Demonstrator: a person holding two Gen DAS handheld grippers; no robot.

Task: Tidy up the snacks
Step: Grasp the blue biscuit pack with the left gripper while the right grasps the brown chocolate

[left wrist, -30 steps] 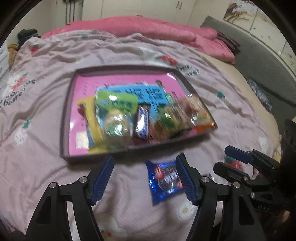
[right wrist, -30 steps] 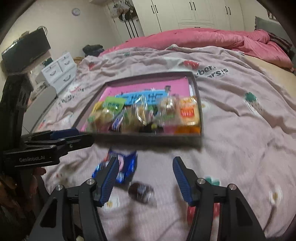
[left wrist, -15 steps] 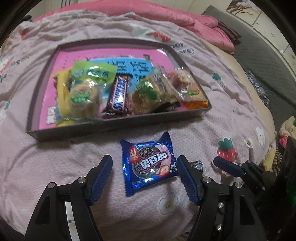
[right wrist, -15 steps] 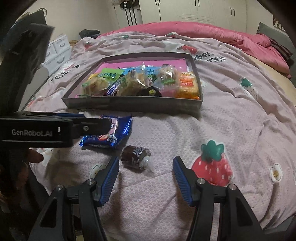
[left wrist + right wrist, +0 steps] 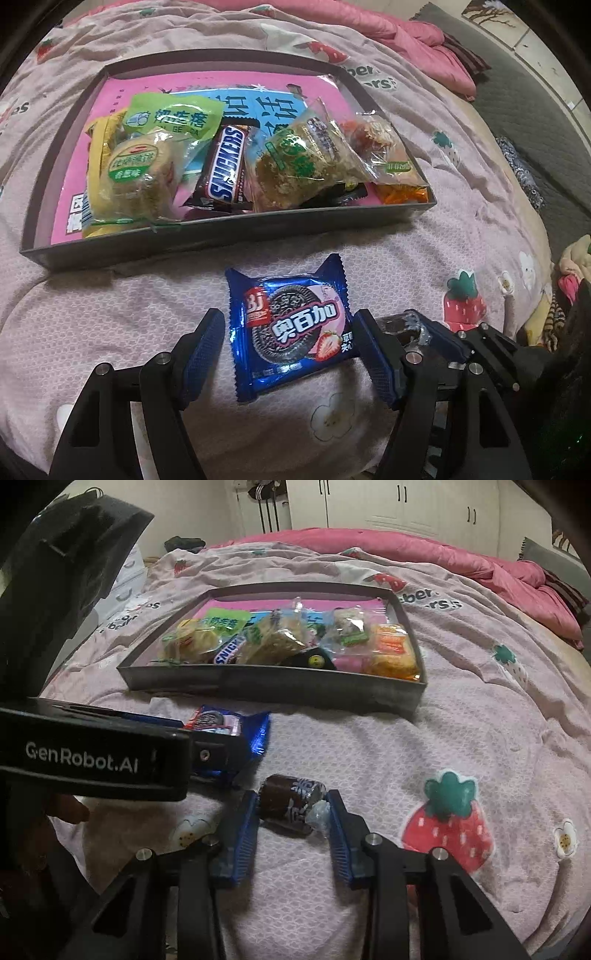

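On the bed, in front of your tray:
Hidden: your left gripper's arm covers the near part of the cookie pack (image 5: 231, 725) in the right wrist view; in the left wrist view the candy (image 5: 400, 326) shows only as a dark glimpse behind the gripper's right finger. A black packet (image 5: 314, 661) in the tray (image 5: 229, 230) is mostly buried under other snacks, and you cannot read it.
Left gripper (image 5: 290, 345): spread wide, one finger on each side of the cookie pack (image 5: 291, 325). The right pad is at the wrapper's edge, the left pad stands clear, so nothing is gripped.
Right gripper (image 5: 291, 825): its jaws have just been closing, and the pads now pinch the brown candy (image 5: 290, 799) lying on the quilt (image 5: 461, 738).
Cookie pack: flat on the quilt, just before the tray's near wall.
Tray: holds a Snickers bar (image 5: 227, 168) among bagged cakes.
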